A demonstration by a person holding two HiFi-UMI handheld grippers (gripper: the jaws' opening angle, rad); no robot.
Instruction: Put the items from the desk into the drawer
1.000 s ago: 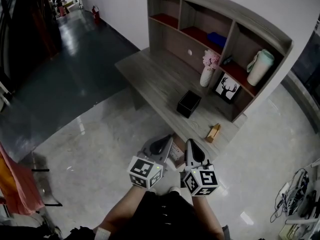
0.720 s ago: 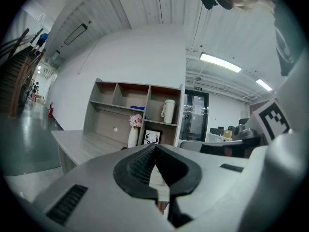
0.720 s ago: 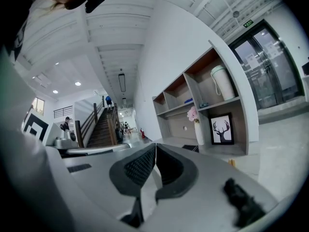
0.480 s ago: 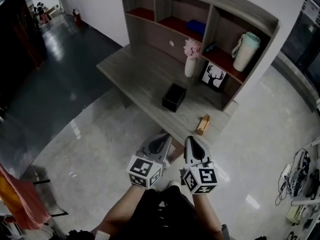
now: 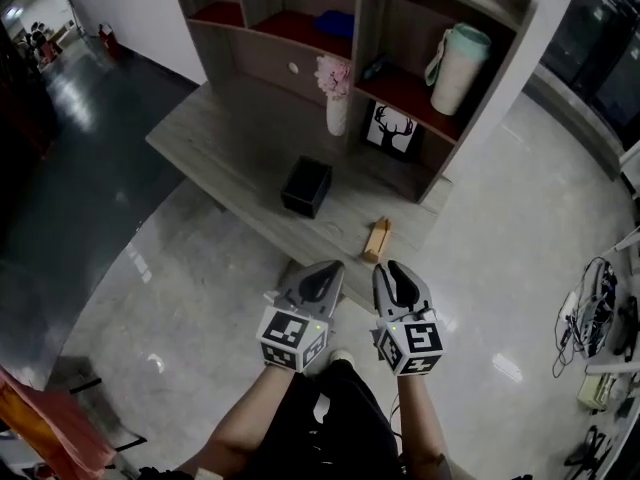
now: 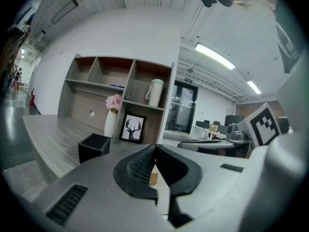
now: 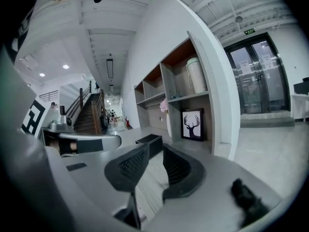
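A grey desk with a shelf unit stands ahead of me. On it are a black open box and a small tan block near the front edge. Both grippers hover side by side just short of that edge, holding nothing. My left gripper is shut, its pads touching in the left gripper view, where the tan block shows through the gap below them. My right gripper has just been opening; its jaws stand apart with nothing between them, and the black box lies beyond.
The shelf unit holds a white vase of pink flowers, a framed deer picture, a pale green bottle and a blue thing. A panel with a round hole sits at its back. Cables lie on the floor at the right.
The desk has come nearer and lower in the head view as both grippers moved forward to its front edge. The right gripper's jaws have parted.
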